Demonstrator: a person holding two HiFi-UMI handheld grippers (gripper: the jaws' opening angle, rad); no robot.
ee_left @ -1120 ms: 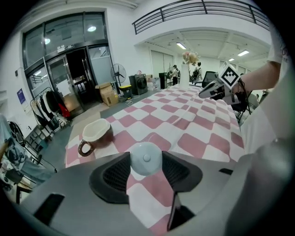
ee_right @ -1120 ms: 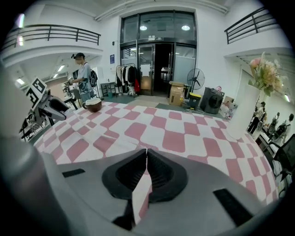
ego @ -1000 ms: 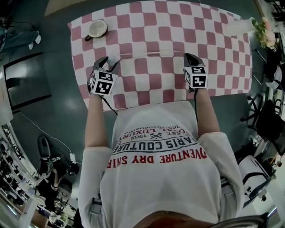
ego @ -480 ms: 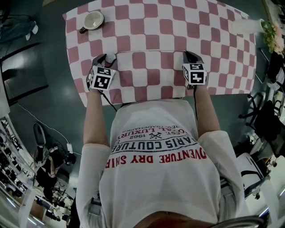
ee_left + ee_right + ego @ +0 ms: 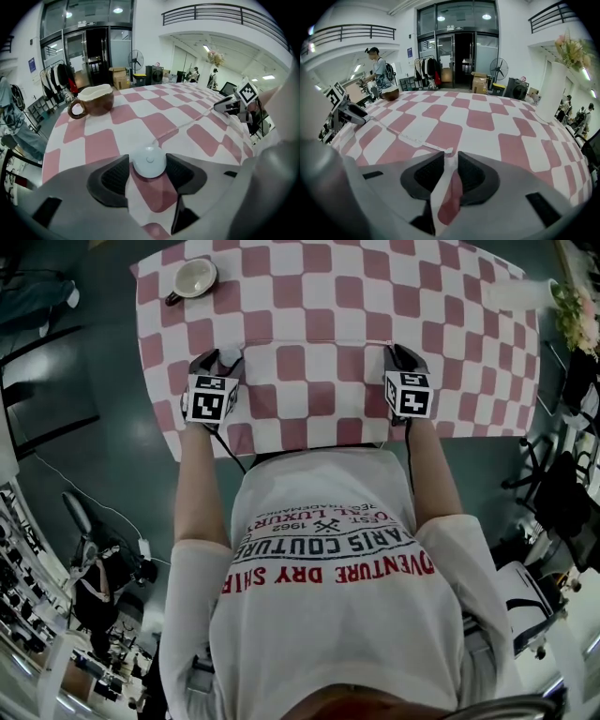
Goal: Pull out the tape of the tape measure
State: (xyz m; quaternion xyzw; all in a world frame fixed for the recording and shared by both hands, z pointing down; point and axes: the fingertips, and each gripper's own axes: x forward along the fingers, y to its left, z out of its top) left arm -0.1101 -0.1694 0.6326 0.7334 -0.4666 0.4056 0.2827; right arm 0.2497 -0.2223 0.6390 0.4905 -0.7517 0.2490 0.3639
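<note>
A brown cup (image 5: 195,279) with a pale inside stands in the upper left of the head view, on the pink-and-white checked tabletop (image 5: 319,296), well apart from everything else. Below it and to the right, the left gripper (image 5: 217,358) points down at the cloth near the tabletop's lower left edge. In the left gripper view its jaws stand wide apart and have just been opening. The round white tape measure (image 5: 149,161) lies flat on the cloth between their tips, released, with a pad just beside it on either side.

From the tape measure the tape (image 5: 314,341) runs as a thin pale line straight across the middle of the head view, lying on the cloth from the left gripper towards the right one.

The right gripper (image 5: 401,354) sits at the same height in the frame, right of centre, also angled down at the tabletop. Its jaws have just been opening too and now stand a narrow gap apart, gripping nothing. The tape's free end (image 5: 447,151) rests on the cloth just ahead of their tips, at the mouth of the gap.

At the far right of the tabletop stands a tall white vase (image 5: 551,91) with flowers
</note>
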